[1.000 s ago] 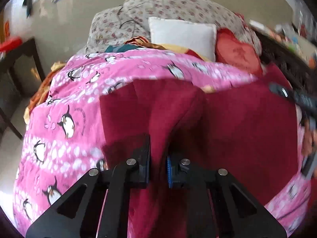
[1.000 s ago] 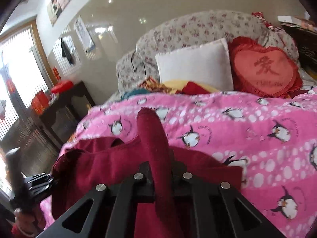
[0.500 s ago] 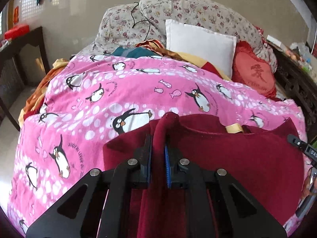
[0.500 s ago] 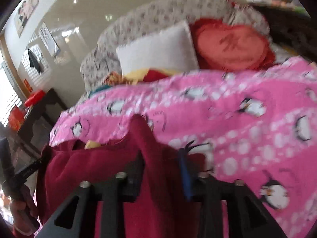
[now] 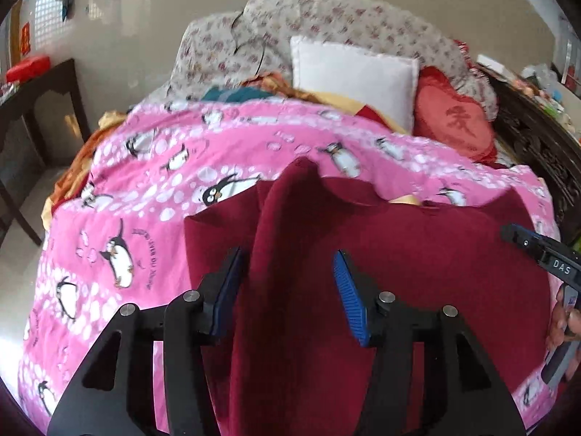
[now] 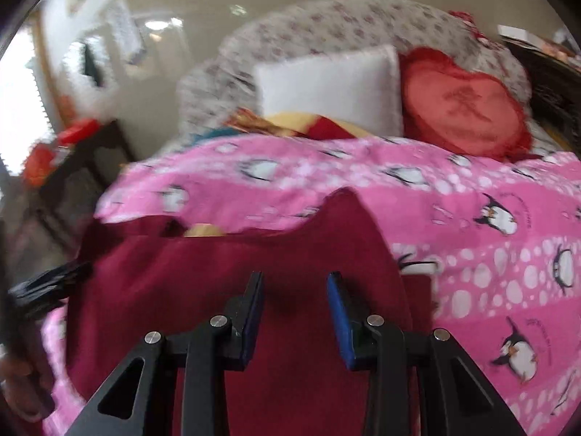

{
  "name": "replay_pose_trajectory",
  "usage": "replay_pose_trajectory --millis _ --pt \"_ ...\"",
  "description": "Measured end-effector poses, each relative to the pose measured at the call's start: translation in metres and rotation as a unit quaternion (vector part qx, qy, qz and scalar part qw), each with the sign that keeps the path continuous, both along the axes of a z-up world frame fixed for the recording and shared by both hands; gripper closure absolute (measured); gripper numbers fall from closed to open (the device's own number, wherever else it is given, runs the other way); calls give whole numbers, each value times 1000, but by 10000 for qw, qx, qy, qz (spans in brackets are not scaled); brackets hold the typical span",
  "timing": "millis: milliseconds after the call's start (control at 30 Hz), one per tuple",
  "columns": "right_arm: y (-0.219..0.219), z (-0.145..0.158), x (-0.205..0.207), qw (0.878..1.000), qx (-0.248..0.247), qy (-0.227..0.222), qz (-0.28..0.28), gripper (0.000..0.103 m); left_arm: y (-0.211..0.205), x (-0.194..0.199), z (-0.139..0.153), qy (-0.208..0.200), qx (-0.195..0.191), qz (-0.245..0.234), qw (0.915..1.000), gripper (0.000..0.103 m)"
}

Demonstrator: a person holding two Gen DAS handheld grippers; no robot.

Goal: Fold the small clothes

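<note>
A dark red garment [image 5: 417, 265] lies spread on the pink penguin blanket [image 5: 152, 189]. In the left wrist view a raised fold of it stands between the fingers of my left gripper [image 5: 288, 254], which is open, its blue pads apart from the cloth. In the right wrist view the garment [image 6: 203, 283] lies flat with a peaked corner, and my right gripper [image 6: 295, 278] is open just above it. The right gripper also shows at the right edge of the left wrist view [image 5: 537, 250]. A yellow label [image 6: 203, 230] shows at the garment's far edge.
A white pillow [image 5: 352, 76] and a red heart cushion [image 5: 454, 123] lie at the head of the bed against a floral cover [image 5: 326, 21]. A dark wooden table [image 5: 40, 101] stands left of the bed. Dark carved furniture [image 5: 537, 145] runs along the right.
Both grippers have opened and let go of the red garment. Its far edge has dropped onto the blanket; only a fold still stands up between the left fingers.
</note>
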State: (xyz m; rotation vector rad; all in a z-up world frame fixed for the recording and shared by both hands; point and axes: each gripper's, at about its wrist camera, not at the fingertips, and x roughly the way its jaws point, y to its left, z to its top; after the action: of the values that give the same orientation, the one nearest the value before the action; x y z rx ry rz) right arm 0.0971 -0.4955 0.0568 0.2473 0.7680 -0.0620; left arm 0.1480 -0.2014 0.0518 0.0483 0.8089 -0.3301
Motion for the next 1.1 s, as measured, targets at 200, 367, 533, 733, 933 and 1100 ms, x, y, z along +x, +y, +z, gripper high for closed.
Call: replay_pose_trajectory --millis 200,367,533,733,933,1100 --pt "-15 -23 22 9990 186 361 -165 69 12 25 -9 155 -370 222 9989 51" --pt "-2 3 -9 9999 -66 74 -40 69 9 5 -1 -34 -51 197 9998 51" --pt "16 20 -58 9995 -189 -107 235 66 18 -15 3 -85 -76 262 9996 51" --pt "23 -1 -90 9997 -81 -11 232 58 26 -46 4 -198 24 318 9993 51" --pt "28 4 -93 9998 53 -35 169 58 38 -77 -2 -324 200 434 9983 51" --pt "62 26 -95 9976 182 -321 584 58 58 -101 -8 -372 3 650 9972 51"
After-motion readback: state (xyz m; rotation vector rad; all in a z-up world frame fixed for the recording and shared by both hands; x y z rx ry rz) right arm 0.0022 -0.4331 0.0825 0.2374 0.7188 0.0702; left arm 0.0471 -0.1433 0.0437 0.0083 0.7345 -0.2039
